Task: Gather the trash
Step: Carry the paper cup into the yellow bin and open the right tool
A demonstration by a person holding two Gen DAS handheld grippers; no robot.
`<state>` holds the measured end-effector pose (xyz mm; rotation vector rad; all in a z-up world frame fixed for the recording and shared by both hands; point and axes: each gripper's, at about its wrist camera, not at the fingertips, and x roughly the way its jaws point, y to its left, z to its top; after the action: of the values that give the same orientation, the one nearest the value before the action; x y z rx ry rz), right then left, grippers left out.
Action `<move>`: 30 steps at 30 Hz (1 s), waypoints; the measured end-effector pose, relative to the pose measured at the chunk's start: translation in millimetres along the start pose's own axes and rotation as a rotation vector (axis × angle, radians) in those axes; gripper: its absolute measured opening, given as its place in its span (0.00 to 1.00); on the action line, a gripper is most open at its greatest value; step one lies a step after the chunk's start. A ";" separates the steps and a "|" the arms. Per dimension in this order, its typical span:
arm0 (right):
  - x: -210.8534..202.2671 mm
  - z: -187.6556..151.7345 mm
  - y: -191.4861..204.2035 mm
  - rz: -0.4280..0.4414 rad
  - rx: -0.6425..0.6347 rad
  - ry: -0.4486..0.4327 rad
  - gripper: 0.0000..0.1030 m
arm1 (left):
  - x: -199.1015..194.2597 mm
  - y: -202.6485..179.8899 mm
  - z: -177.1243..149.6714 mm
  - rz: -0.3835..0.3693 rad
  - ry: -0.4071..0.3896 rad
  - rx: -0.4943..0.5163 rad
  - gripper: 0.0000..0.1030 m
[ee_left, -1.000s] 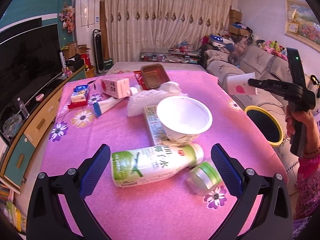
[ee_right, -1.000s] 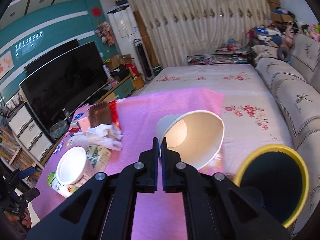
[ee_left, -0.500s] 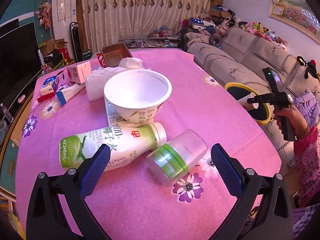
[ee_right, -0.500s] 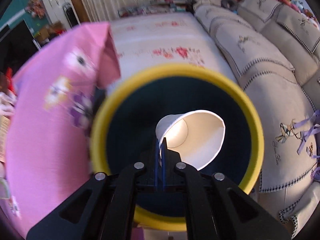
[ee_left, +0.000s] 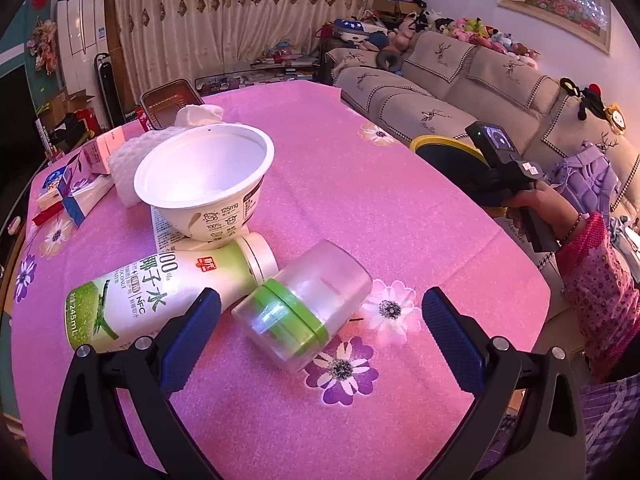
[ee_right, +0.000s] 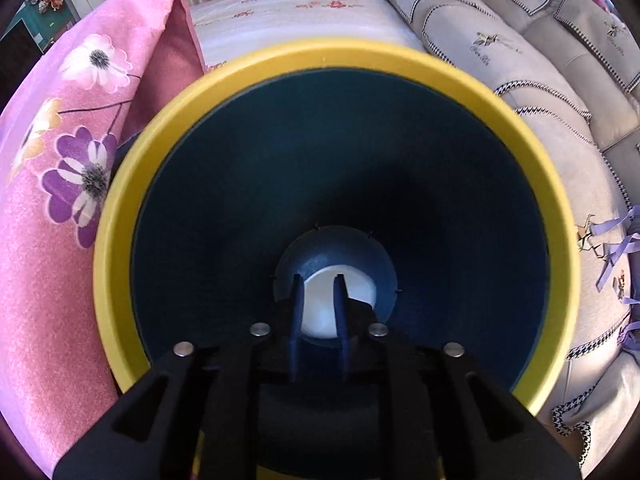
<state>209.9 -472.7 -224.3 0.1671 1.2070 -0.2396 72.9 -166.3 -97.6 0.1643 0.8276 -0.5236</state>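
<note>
My left gripper (ee_left: 320, 320) is open above the pink table, its blue pads either side of a clear jar with a green band (ee_left: 304, 312) that lies on its side. A green-and-white coconut water bottle (ee_left: 160, 296) lies touching the jar, with a white plastic bowl (ee_left: 208, 184) behind it. My right gripper (ee_right: 319, 280) points down into the yellow-rimmed bin (ee_right: 120, 216). Its jaws are opening with a narrow gap and nothing pressed between them. A white paper cup (ee_right: 352, 296) lies at the bin's dark blue bottom. The left wrist view shows the bin (ee_left: 436, 142) beside the table.
Farther back on the tablecloth (ee_left: 360, 200) sit a white foam sheet (ee_left: 124, 160), a pink carton (ee_left: 102, 152), a brown tray (ee_left: 170, 100) and a crumpled tissue (ee_left: 200, 114). A beige sofa (ee_right: 560, 80) runs close behind the bin. A hand (ee_left: 536, 204) holds the right gripper.
The right gripper swung down over the bin with the paper cup and let it go; the cup now lies at the bottom. The left gripper came lower and closer, onto the clear jar.
</note>
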 end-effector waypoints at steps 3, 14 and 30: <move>-15.3 -9.7 8.1 0.001 -0.001 -0.020 0.18 | 4.1 1.4 2.6 -0.026 0.001 0.020 0.96; -54.7 -33.5 27.4 0.026 -0.004 -0.060 0.26 | 24.6 21.5 2.2 -0.151 0.042 0.059 0.96; -48.7 -28.3 22.1 0.075 -0.019 -0.073 0.32 | 55.2 13.8 4.2 -0.156 0.110 0.097 0.62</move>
<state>174.0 -439.7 -188.5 0.1850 1.1280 -0.1673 113.5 -176.8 -136.3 0.2206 0.9278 -0.7074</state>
